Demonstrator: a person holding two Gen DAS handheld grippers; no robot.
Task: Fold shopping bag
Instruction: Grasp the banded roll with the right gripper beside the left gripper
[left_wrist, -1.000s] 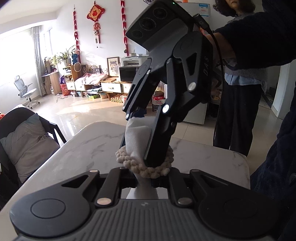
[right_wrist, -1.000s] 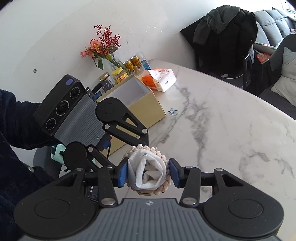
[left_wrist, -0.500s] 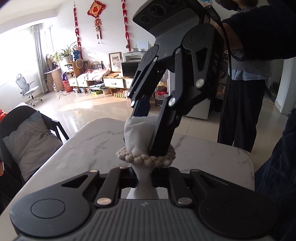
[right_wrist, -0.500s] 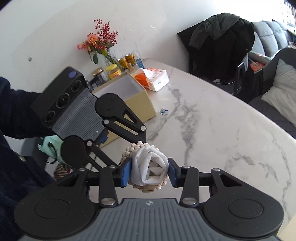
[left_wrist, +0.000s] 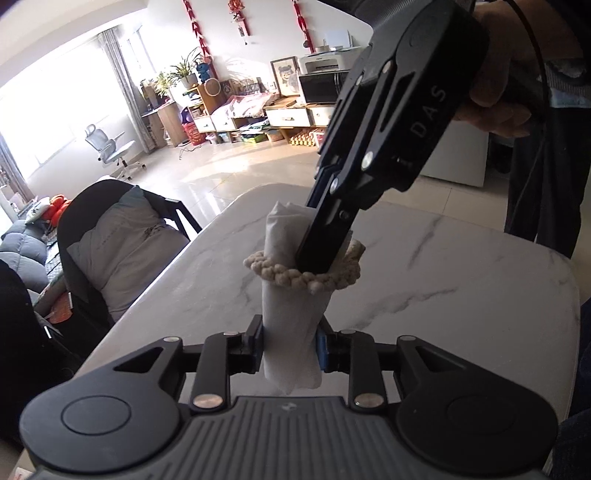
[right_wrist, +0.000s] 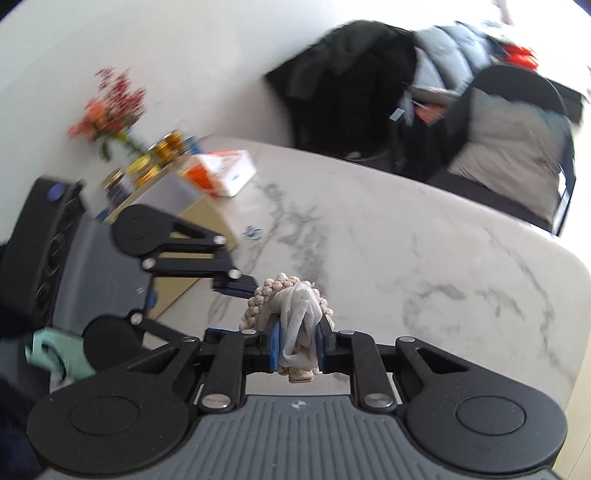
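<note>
Since the earlier frames, both wrists have tilted: the left view now looks down the length of the roll, and the right view has swung, blurring its background.

Table (left_wrist: 461, 288): marble top beneath both grippers; a box (right_wrist: 207, 218) and jars stand at its far side.

Bag (left_wrist: 290, 321): rolled into a tight white cylinder, held clear above the table between the two grippers. Judged light, soft and compressible; thin fabric likely to unroll if released.

Ring (left_wrist: 295, 275): beaded cord band around the roll's middle, keeping it bound.

Left gripper (left_wrist: 290, 347): jaws opening, pads touching the roll's lower end.

Right gripper (right_wrist: 297, 341): jaws closing, pinching the roll's crumpled upper end.

Best hold, in my judgement: across the roll just beside the ring, where the layers are bound firmest.
</note>
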